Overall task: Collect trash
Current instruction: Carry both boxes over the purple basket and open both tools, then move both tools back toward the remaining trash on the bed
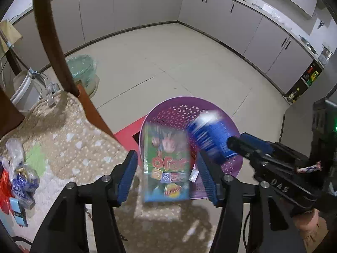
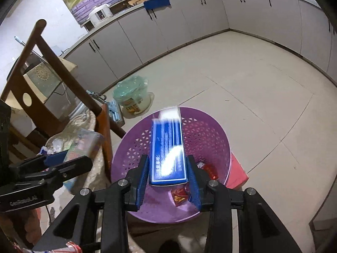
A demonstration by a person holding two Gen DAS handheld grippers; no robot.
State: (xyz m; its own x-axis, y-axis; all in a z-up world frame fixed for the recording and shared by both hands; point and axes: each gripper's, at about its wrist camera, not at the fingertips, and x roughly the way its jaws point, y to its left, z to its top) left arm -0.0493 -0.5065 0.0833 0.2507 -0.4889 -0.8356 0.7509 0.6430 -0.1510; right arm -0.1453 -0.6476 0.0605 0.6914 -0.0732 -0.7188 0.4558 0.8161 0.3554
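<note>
Across the pale tiled kitchen floor (image 2: 242,80), grey cabinets (image 2: 189,16) curve round the walls, and a dark wooden chair (image 2: 63,78) stands at the left with a beige dotted cloth (image 1: 69,139) spread over its seat. Beside the chair, a purple perforated basket (image 2: 210,135) sits on a red stool (image 2: 238,172), with nothing between it and the two grippers. A green bag-covered pot (image 2: 130,94) rests on the floor beyond.

Over the basket the right gripper (image 2: 168,179) pinches a blue box (image 2: 168,151) between its blue pads (the box is smeared by motion). The left gripper (image 1: 166,181) has its fingers spread wide, and a green-and-blue snack box (image 1: 166,164), also blurred, lies between them without touching either pad, above the cloth's edge and the basket rim.

Only the right wrist view shows red wrappers (image 2: 179,196) on the basket floor. Only the left wrist view shows the scraps still on the cloth: a blue foil wrapper (image 1: 23,183) and a crumpled clear bag (image 1: 14,149).
</note>
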